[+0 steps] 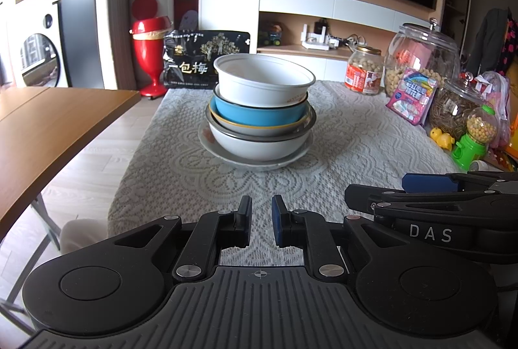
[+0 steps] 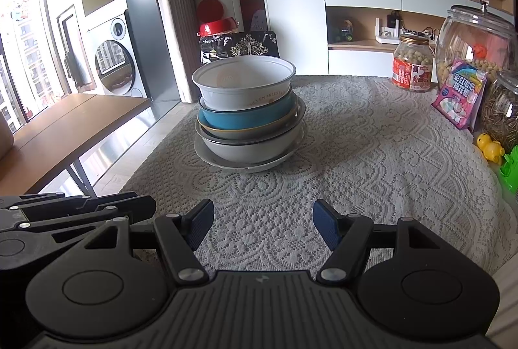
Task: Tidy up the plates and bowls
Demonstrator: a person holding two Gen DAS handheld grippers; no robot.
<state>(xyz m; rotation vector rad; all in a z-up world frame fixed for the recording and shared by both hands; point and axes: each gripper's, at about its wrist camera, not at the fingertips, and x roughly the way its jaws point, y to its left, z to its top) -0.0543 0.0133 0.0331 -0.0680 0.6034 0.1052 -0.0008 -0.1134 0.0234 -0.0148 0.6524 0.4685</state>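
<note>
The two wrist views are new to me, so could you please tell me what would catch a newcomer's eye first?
The eye goes first to the stack of bowls mid-table on the lace tablecloth: a white bowl on top, a blue bowl beneath, a plate at the bottom. Snack jars crowd the right edge. Both the left gripper and right gripper sit empty at the near edge.

A stack of bowls [image 1: 260,109] was observed on the counter [image 1: 356,148]; the left hand-held gripper [image 1: 261,221] was held nearly closed, empty.
</note>
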